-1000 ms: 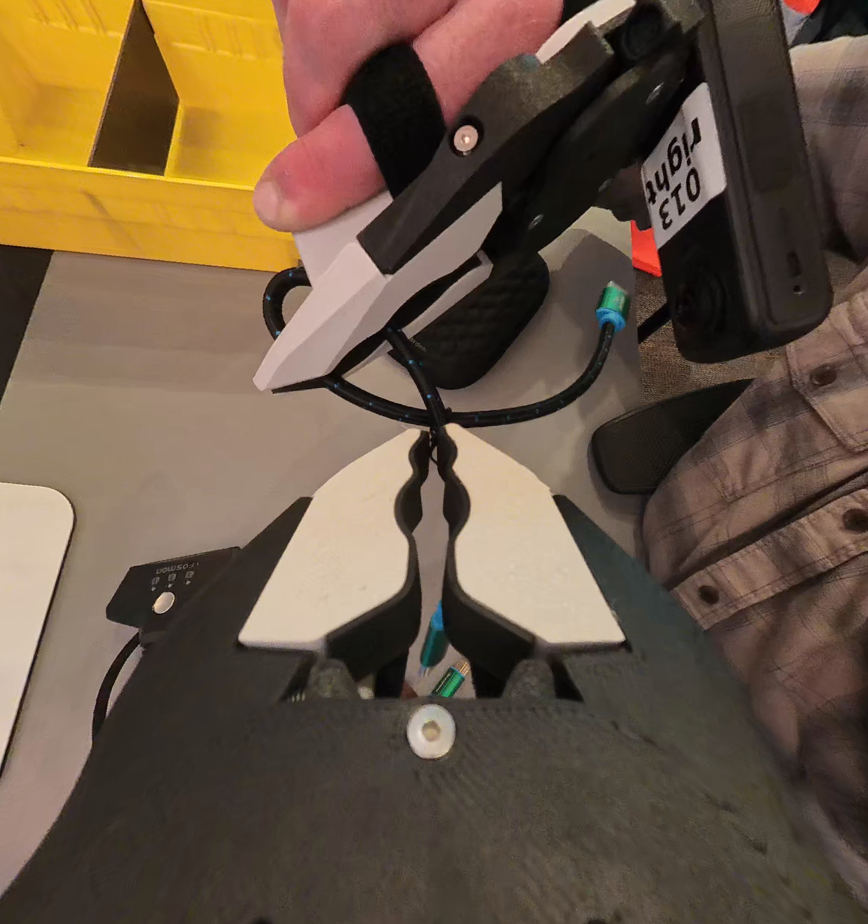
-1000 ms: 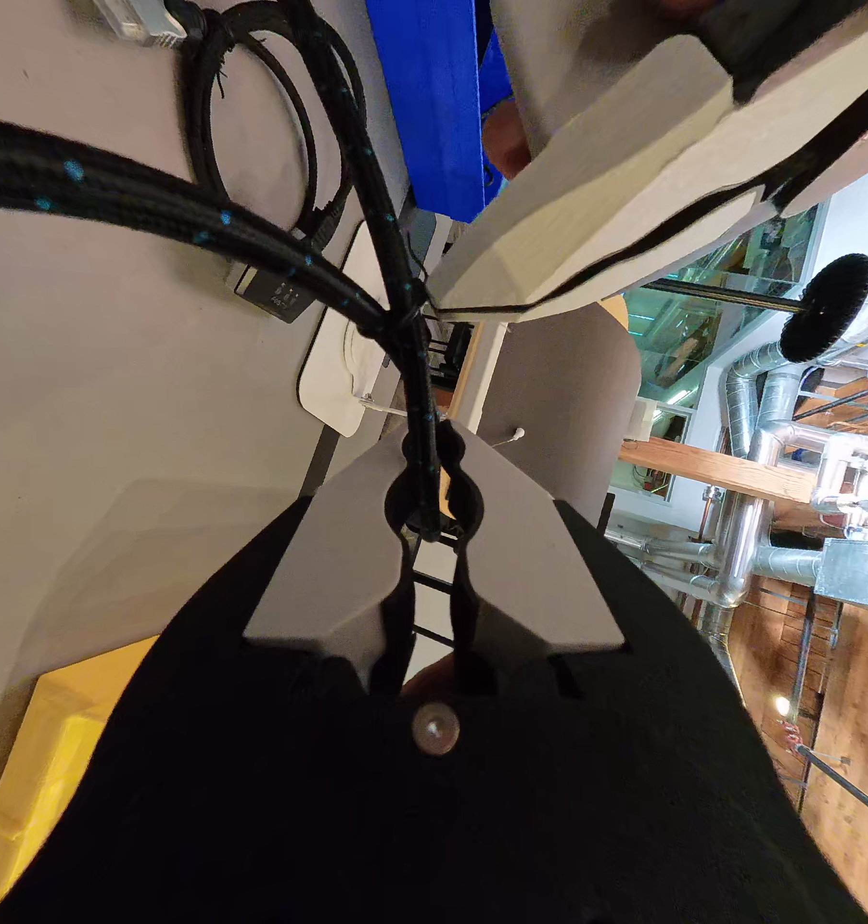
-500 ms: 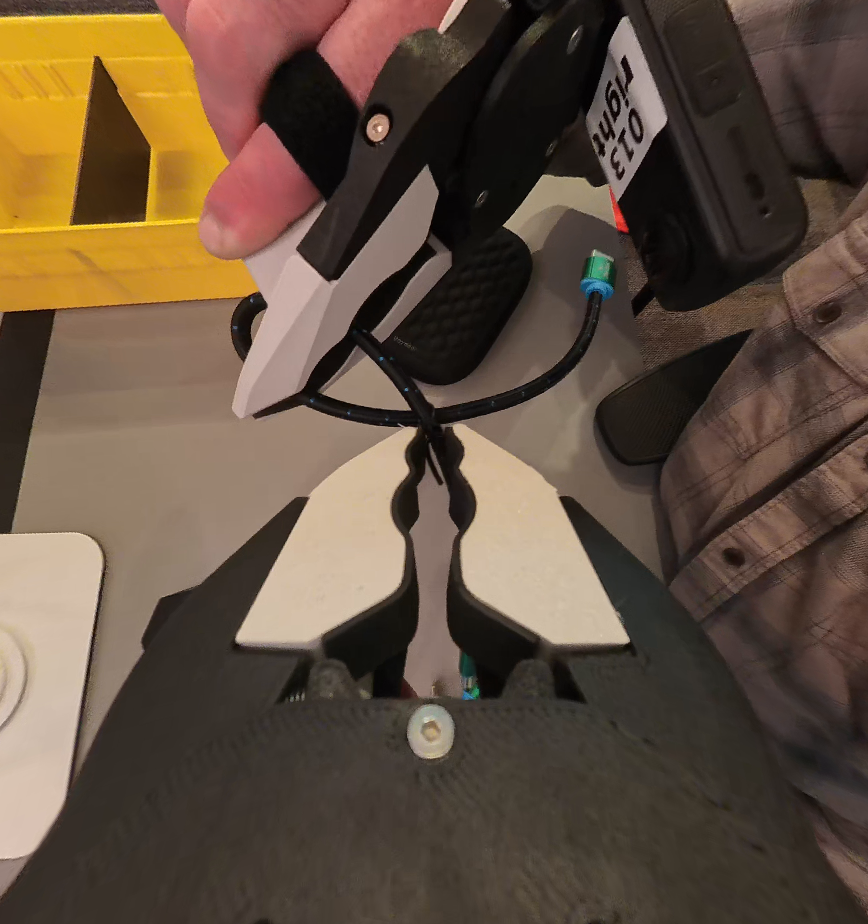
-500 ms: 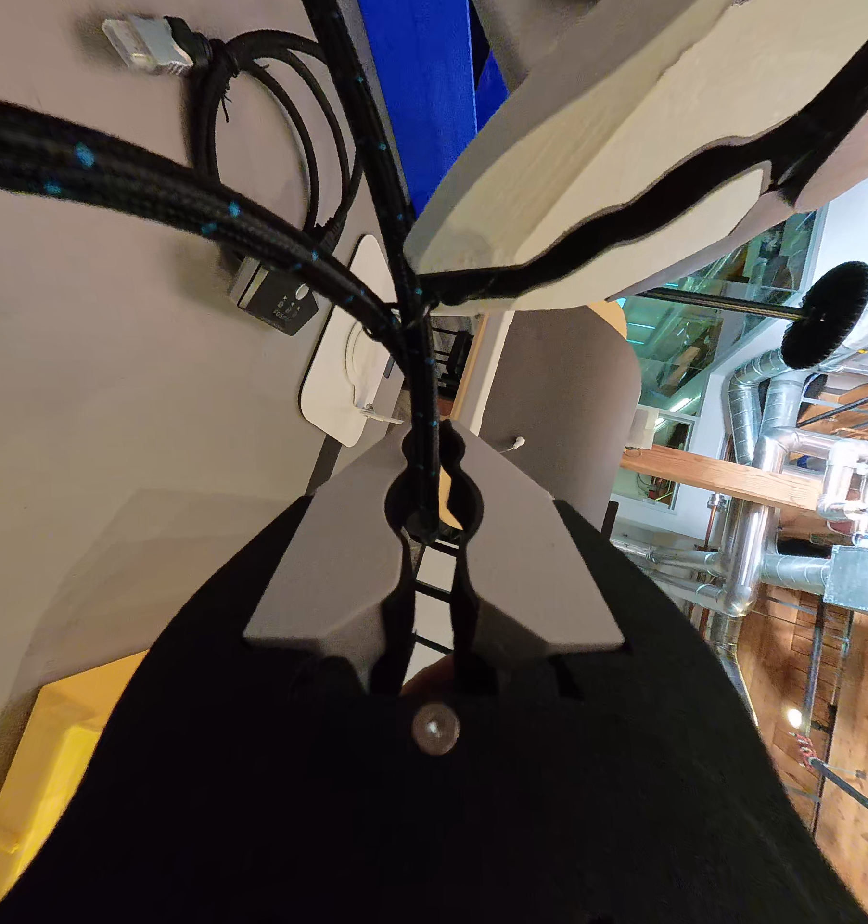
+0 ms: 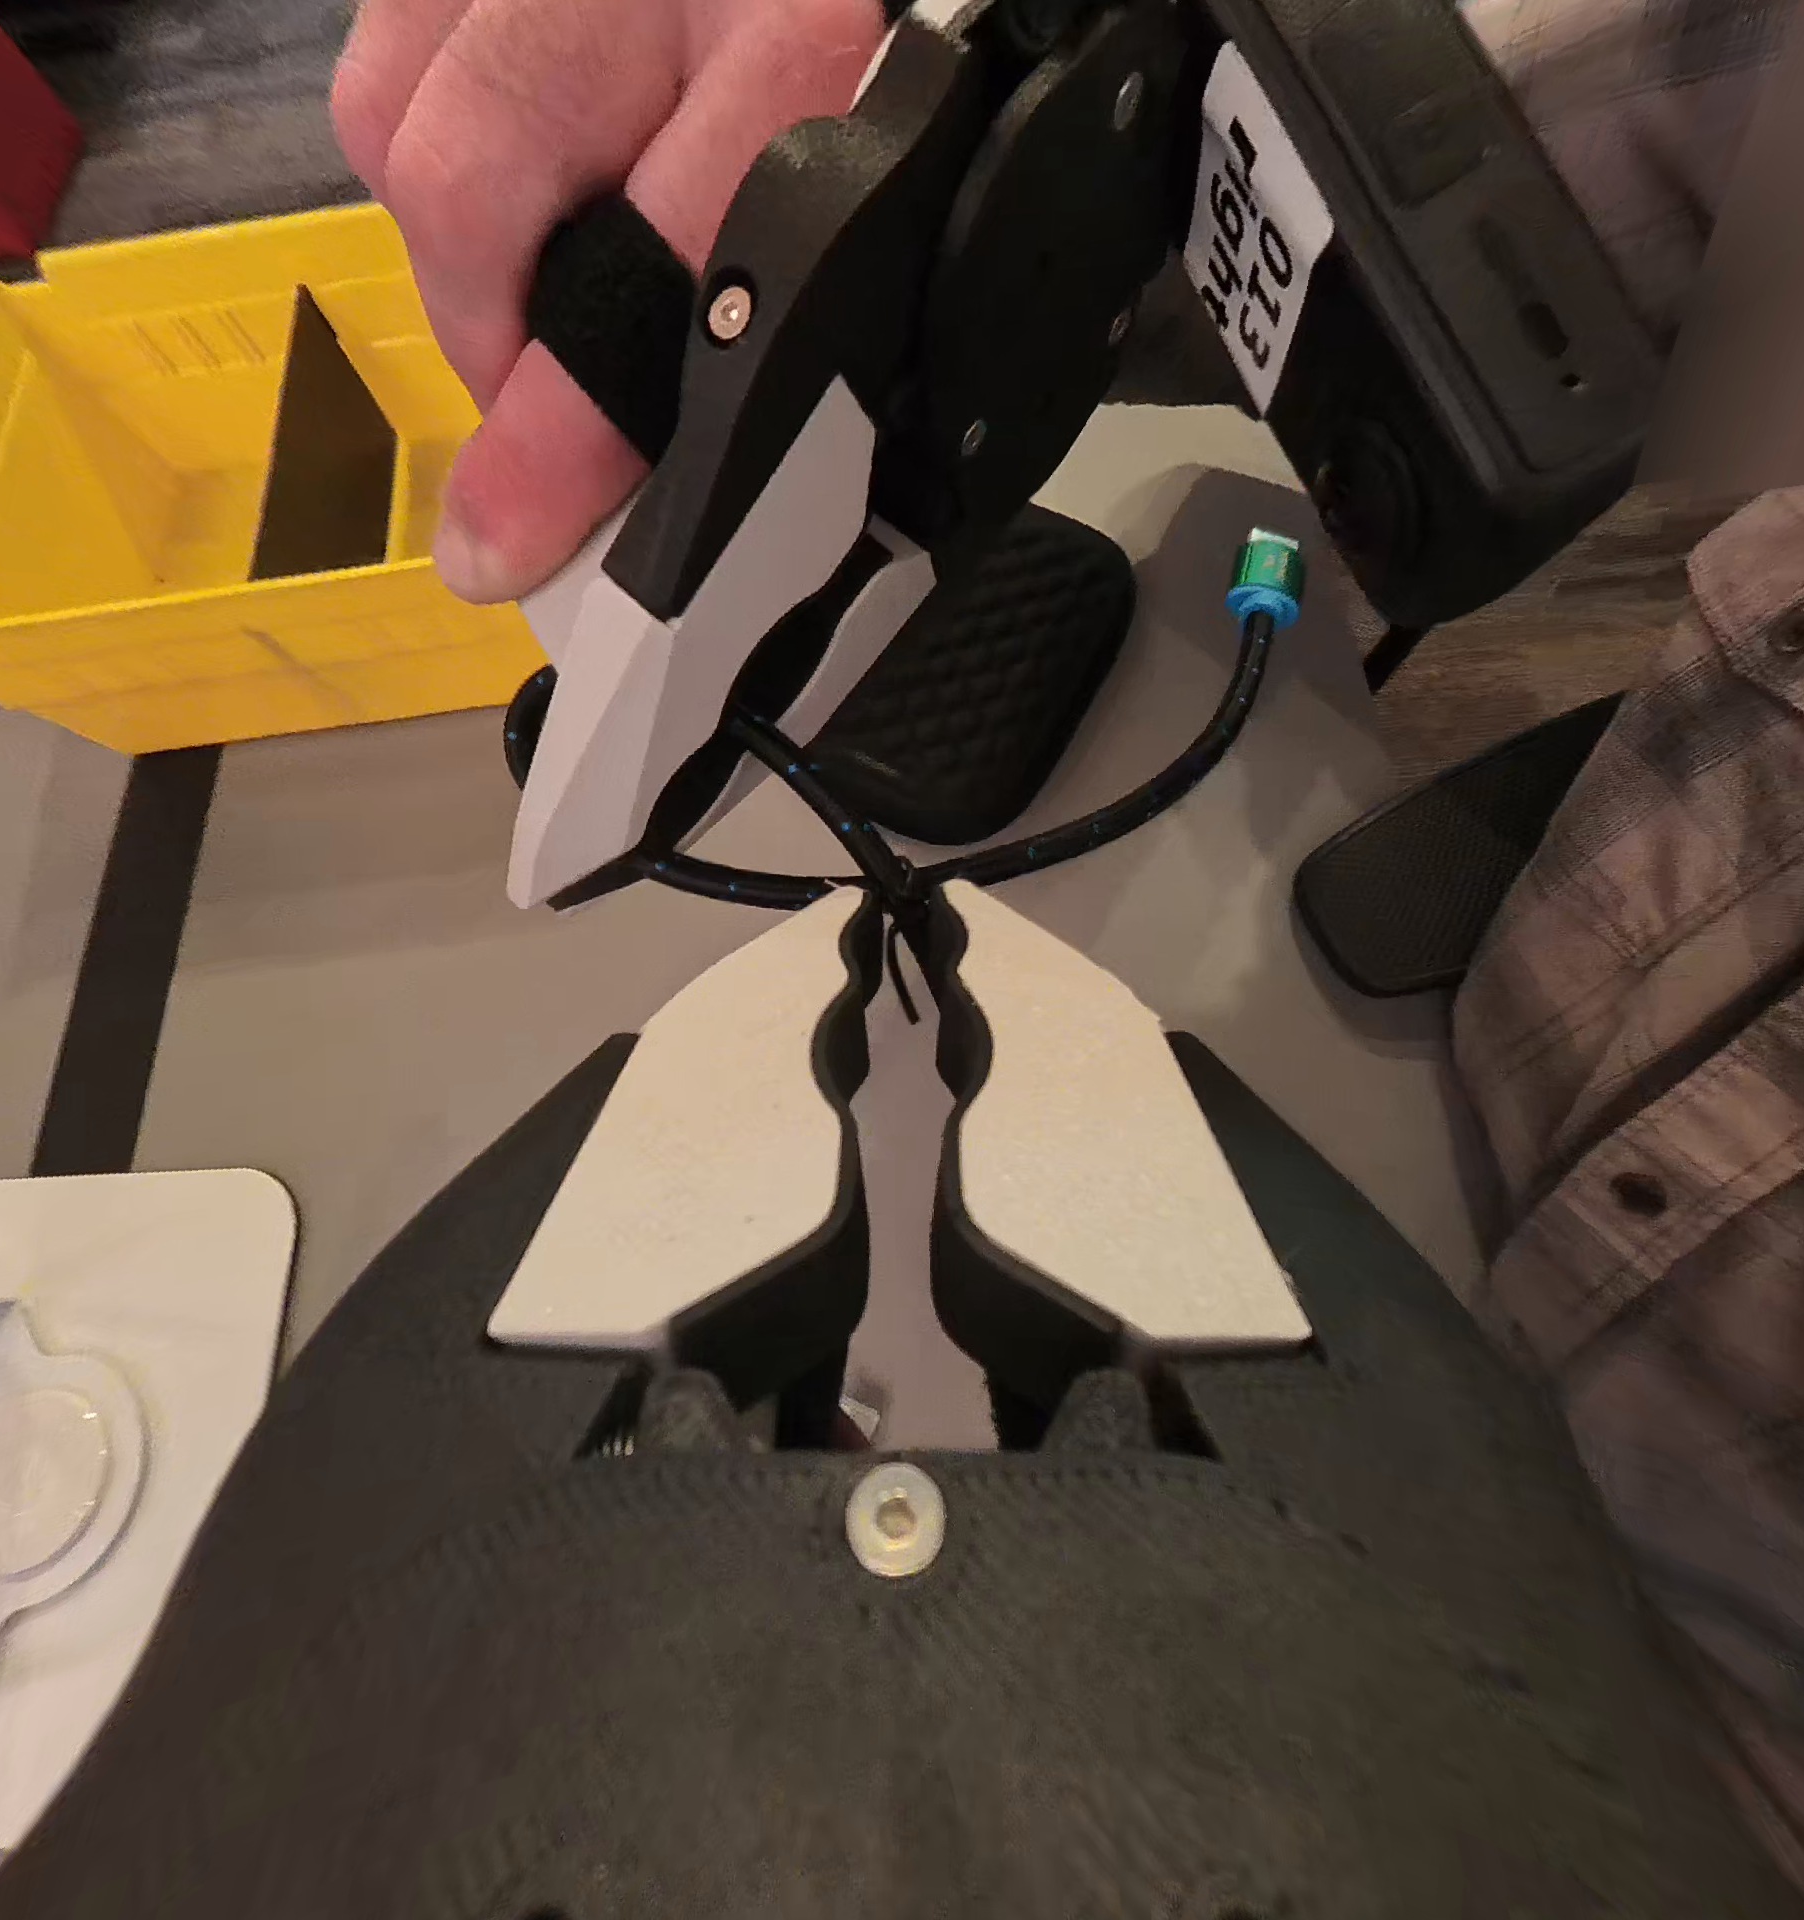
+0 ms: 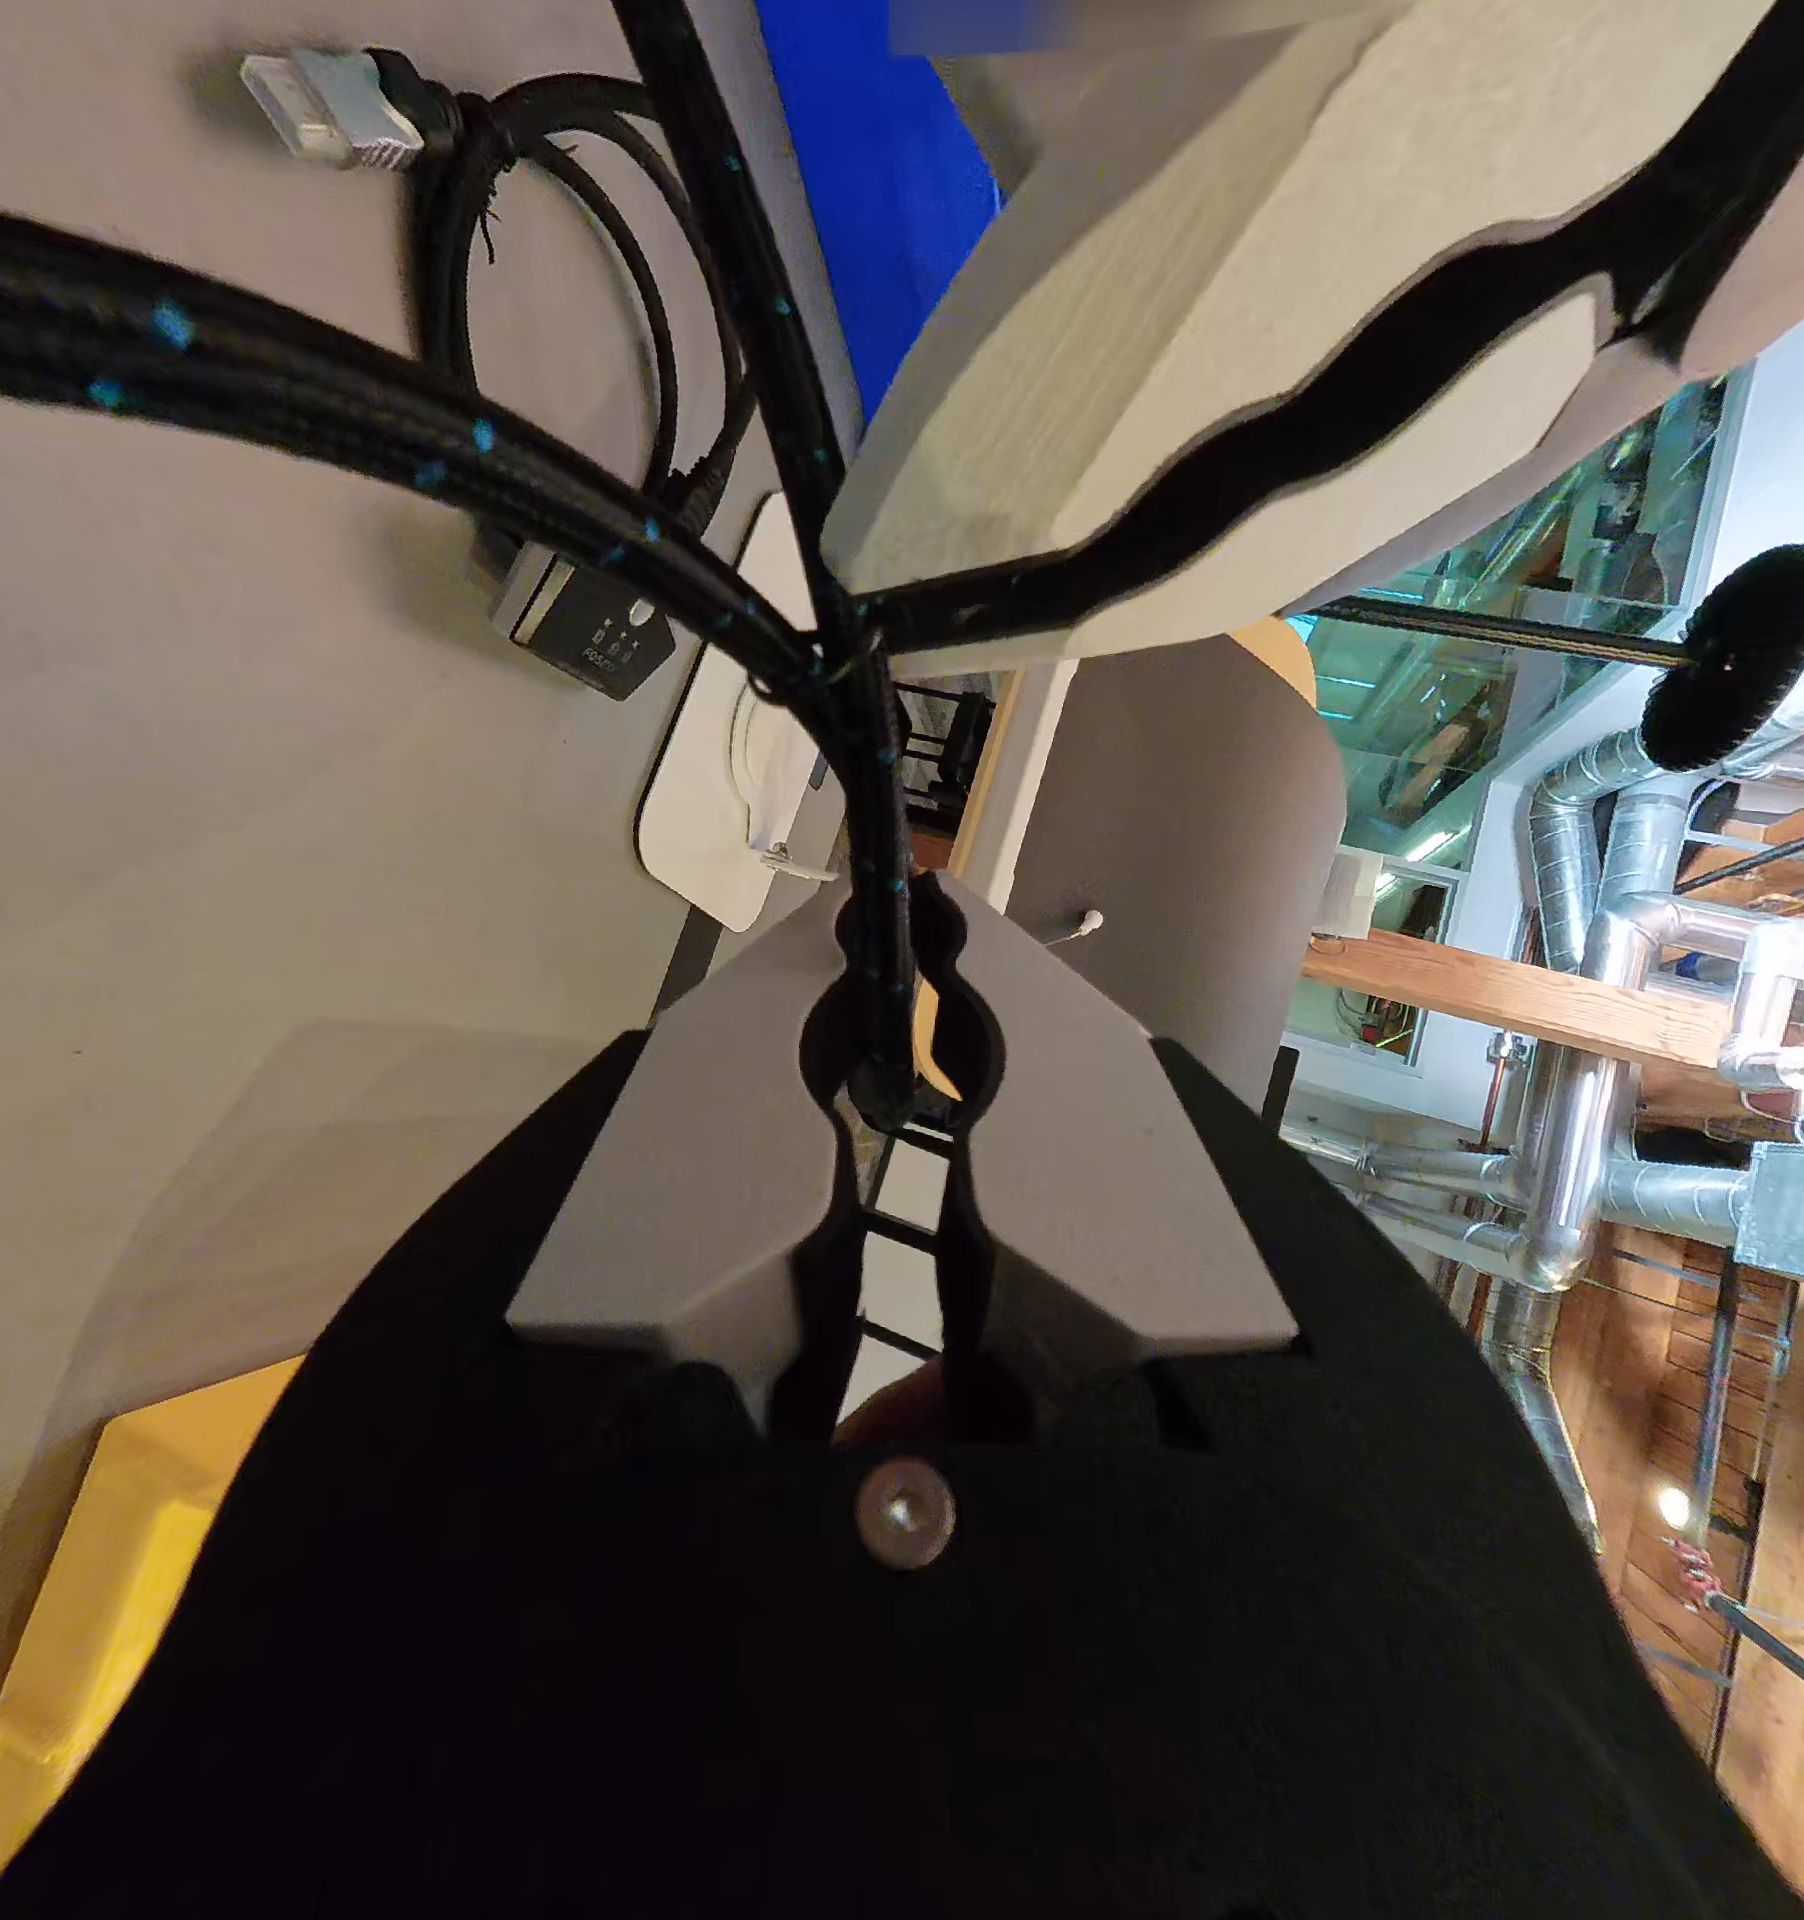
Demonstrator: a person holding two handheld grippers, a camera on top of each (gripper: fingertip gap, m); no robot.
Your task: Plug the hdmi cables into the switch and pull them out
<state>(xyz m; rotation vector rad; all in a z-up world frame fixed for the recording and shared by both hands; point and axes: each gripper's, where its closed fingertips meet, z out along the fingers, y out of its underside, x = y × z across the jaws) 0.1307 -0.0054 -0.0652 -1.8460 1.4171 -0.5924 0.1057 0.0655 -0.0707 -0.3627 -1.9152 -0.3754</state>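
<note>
We pinch the black cable tie [image 5: 903, 951] at our left gripper [image 5: 903, 909] fingertips while our right gripper [image 6: 893, 935] clamps the black blue-flecked braided cable [image 6: 877, 831] between its fingers, bracing the bundle, likely to free it.

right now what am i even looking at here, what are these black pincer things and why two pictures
These are two hand-held grippers, each with a camera looking along its jaws. One picture comes from the left gripper, the other from the right gripper. Both are shut on the same braided black cable, lifted above a grey table; its green plug dangles free. On the table lie a small black HDMI switch, a second coiled cable and a yellow bin.
</note>
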